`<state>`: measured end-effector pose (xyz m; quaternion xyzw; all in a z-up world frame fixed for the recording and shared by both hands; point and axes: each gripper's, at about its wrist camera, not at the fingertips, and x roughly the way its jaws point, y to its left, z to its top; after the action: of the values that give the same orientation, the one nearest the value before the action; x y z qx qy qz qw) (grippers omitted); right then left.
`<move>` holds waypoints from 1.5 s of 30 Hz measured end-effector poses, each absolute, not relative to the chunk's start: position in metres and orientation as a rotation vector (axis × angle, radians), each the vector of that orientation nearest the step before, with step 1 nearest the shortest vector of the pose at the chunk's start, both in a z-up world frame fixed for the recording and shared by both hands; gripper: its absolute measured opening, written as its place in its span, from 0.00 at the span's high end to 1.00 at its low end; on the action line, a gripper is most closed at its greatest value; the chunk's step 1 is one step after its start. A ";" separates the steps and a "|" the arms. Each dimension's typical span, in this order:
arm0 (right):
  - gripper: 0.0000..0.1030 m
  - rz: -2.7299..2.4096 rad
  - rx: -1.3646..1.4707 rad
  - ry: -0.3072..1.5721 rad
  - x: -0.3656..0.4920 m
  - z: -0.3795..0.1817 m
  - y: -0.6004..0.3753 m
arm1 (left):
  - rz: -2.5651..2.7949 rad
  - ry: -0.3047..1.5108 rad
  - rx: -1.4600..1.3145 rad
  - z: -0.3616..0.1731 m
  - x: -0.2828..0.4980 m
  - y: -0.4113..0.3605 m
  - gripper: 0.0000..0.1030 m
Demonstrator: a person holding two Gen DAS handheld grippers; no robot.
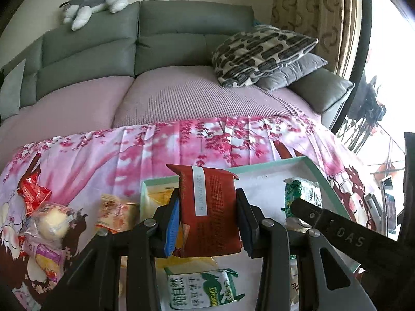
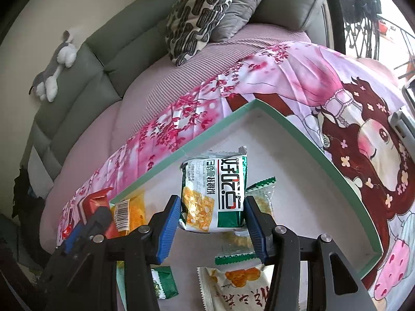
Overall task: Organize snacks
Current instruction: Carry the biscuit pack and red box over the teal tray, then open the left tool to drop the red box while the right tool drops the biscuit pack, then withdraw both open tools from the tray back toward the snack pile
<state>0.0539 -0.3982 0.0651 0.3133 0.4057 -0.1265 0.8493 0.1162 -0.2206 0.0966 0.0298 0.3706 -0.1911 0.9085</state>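
Note:
In the left wrist view my left gripper is shut on a dark red snack packet with a white date strip, held upright above the near left part of a white box with a green rim. My right gripper is shut on a green and white biscuit packet, held over the box's inside. Several packets lie in the box: a yellow one with a barcode, a white one with an orange picture, a small green one and a green and white biscuit pack.
The box sits on a pink blossom-print cloth over a table. Loose snacks lie on the cloth at the left: a red packet, a wrapped round bun, an orange packet. Behind stands a grey-green sofa with pillows.

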 end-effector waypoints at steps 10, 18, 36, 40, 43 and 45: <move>0.48 -0.261 0.659 0.860 0.052 0.063 -0.399 | -0.413 0.765 0.076 0.097 0.112 -0.225 0.59; 0.45 -0.260 0.618 0.873 0.052 0.067 -0.394 | -0.355 0.787 0.066 0.104 0.114 -0.208 0.49; 0.17 -0.174 0.454 0.920 0.069 0.081 -0.335 | -0.017 0.885 -0.015 0.093 0.132 -0.119 0.15; 0.16 -0.143 0.418 0.924 0.072 0.085 -0.317 | 0.046 0.870 -0.012 0.093 0.130 -0.100 0.13; 0.10 -0.129 0.397 0.927 0.074 0.086 -0.306 | 0.078 0.855 -0.013 0.096 0.128 -0.088 0.13; 0.04 -0.117 0.378 0.930 0.076 0.087 -0.299 | 0.091 0.850 -0.020 0.097 0.126 -0.081 0.13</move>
<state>0.0758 -0.2993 0.0873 0.1809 0.4455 -0.0560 0.8751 0.1260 -0.0814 0.0968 -0.0096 0.4120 0.0440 0.9101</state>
